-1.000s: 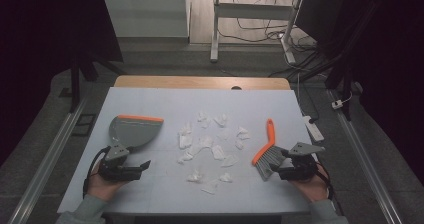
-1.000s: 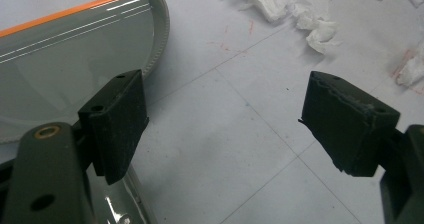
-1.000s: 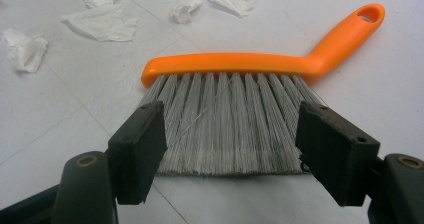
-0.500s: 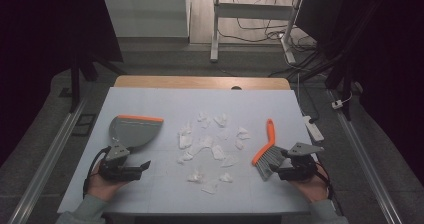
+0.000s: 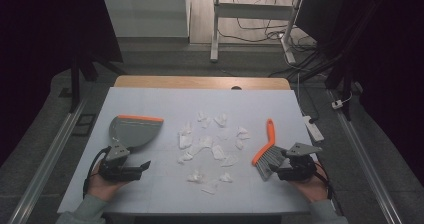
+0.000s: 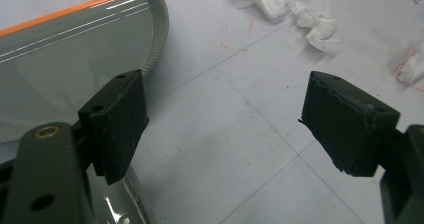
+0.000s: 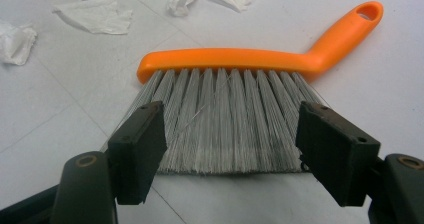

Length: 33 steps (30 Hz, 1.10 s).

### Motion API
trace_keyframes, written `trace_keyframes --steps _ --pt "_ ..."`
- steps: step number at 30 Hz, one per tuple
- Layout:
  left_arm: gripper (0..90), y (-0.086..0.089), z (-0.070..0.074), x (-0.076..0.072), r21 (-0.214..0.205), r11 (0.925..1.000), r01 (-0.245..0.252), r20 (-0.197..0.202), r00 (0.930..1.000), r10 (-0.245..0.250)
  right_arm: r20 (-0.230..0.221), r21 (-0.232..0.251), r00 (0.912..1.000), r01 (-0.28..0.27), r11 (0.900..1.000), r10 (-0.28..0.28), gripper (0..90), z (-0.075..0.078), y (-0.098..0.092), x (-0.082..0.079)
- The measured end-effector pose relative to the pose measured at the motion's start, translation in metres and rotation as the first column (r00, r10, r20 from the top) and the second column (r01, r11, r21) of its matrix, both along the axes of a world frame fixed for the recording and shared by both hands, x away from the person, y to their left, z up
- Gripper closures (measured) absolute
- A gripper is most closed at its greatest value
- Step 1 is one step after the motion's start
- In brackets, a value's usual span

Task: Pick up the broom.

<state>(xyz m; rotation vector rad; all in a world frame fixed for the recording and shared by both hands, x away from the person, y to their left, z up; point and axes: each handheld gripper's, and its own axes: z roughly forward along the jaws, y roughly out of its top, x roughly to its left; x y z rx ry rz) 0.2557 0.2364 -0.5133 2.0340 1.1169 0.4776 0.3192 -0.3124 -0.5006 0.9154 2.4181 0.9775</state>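
Nothing moved since earlier, left claw point(image 5: 142, 166) released beside one grey dustpan point(image 5: 134, 132), right claw point(image 5: 274, 170) released around bristles of one orange brush point(image 5: 266, 145), roughly fifteen tissue scraps point(image 5: 210, 143) mid-tabletop point(image 5: 165, 99), no readable writing.

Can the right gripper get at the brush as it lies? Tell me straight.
Probably yes: the right gripper is open right at the brush, bristles between its fingers, nothing lying between.

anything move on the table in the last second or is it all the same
Nothing visibly changed. Both grippers, left and right, rest open in the same spots, the dustpan, brush and paper scraps lie where they were.
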Motion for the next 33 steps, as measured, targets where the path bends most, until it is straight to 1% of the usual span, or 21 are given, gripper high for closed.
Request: trace_keyframes --steps 3,6,10,11,13,14,15,16,17,18,19,21,24,25,26,28,29,30,31,32,33 --pt "19.2 0.000 0.000 0.000 0.002 1.0000 -0.002 0.000 1.0000 0.002 -0.006 -0.005 1.0000 0.007 1.0000 -0.007 28.5 0.000 0.000 0.000" --pt "19.2 0.000 0.000 0.000 0.004 1.0000 -0.003 0.000 1.0000 0.003 -0.019 0.007 0.9998 0.011 0.9999 -0.011 29.2 0.000 0.002 0.001" --pt "19.2 0.000 0.000 0.000 0.004 1.0000 0.000 0.002 1.0000 0.000 -0.015 0.007 0.9997 0.018 0.9998 -0.018 29.4 0.003 0.005 0.000" --pt "19.2 0.000 0.000 0.000 0.002 1.0000 -0.001 0.003 1.0000 0.001 -0.014 0.002 0.9992 0.038 0.9993 -0.038 30.6 0.005 0.008 0.000" --pt "19.2 0.001 0.000 0.000 0.000 1.0000 0.001 0.004 1.0000 -0.001 -0.023 0.002 0.9987 0.047 0.9989 -0.047 31.7 0.006 0.009 0.000" --pt "19.2 0.001 0.000 0.000 0.000 1.0000 0.003 0.003 1.0000 -0.003 -0.035 0.009 0.9966 0.074 0.9972 -0.074 33.3 0.009 0.011 0.002" --pt "19.2 0.001 0.000 0.000 0.000 1.0000 0.005 0.003 1.0000 -0.005 -0.035 0.009 0.9966 0.074 0.9972 -0.074 33.3 0.009 0.011 0.002" --pt "19.1 0.000 0.000 0.000 0.000 1.0000 0.006 0.003 1.0000 -0.006 -0.043 0.011 0.9956 0.084 0.9964 -0.084 33.2 0.011 0.011 0.004" --pt "19.2 0.000 0.000 0.000 -0.001 1.0000 0.008 0.003 1.0000 -0.008 -0.052 0.003 0.9939 0.098 0.9952 -0.097 33.3 0.015 0.013 0.007" --pt "19.2 0.001 0.000 0.000 -0.002 1.0000 0.008 0.002 1.0000 -0.008 -0.052 0.003 0.9939 0.098 0.9952 -0.097 33.3 0.015 0.013 0.007" --pt "19.2 0.001 0.000 0.000 -0.005 1.0000 0.007 0.003 1.0000 -0.007 -0.052 0.003 0.9927 0.109 0.9940 -0.109 33.3 0.018 0.014 0.008" --pt "19.2 0.001 0.002 -0.001 -0.010 0.9999 0.006 0.008 1.0000 -0.006 -0.066 0.030 0.9916 0.113 0.9931 -0.111 33.3 0.021 0.015 0.013" --pt "19.2 0.001 0.003 -0.002 -0.012 0.9999 0.005 0.012 0.9999 -0.004 -0.103 0.025 0.9846 0.145 0.9892 -0.141 33.3 0.027 0.021 0.027" --pt "19.2 0.000 0.003 -0.002 -0.012 0.9999 0.005 0.012 0.9999 -0.005 -0.103 0.025 0.9846 0.145 0.9892 -0.141 33.3 0.027 0.021 0.027" --pt "19.1 0.000 0.003 -0.002 -0.009 0.9999 0.006 0.012 0.9999 -0.006 -0.129 0.011 0.9805 0.151 0.9885 -0.148 33.2 0.030 0.024 0.035" --pt "19.2 -0.001 0.003 -0.002 -0.008 0.9999 0.008 0.011 0.9999 -0.008 -0.161 -0.011 0.9739 0.160 0.9870 -0.160 32.6 0.032 0.028 0.044" --pt "19.2 -0.001 0.003 -0.002 -0.009 0.9999 0.008 0.010 0.9999 -0.008 -0.161 -0.011 0.9739 0.160 0.9870 -0.160 32.6 0.032 0.028 0.044" --pt "19.1 0.000 0.003 -0.002 -0.010 0.9999 0.009 0.009 0.9999 -0.008 -0.172 -0.024 0.9711 0.164 0.9862 -0.166 32.7 0.033 0.029 0.048" --pt "19.1 0.000 0.003 -0.001 -0.011 0.9999 0.009 0.008 0.9999 -0.009 -0.182 -0.040 0.9672 0.173 0.9841 -0.177 33.1 0.034 0.030 0.053" --pt "19.2 0.000 0.003 -0.001 -0.011 0.9999 0.009 0.009 0.9999 -0.009 -0.198 -0.055 0.9608 0.187 0.9809 -0.194 33.9 0.035 0.031 0.057" --pt "19.1 0.000 0.003 -0.001 -0.011 0.9999 0.010 0.008 0.9999 -0.010 -0.228 -0.067 0.9470 0.217 0.9739 -0.227 34.3 0.036 0.034 0.066"
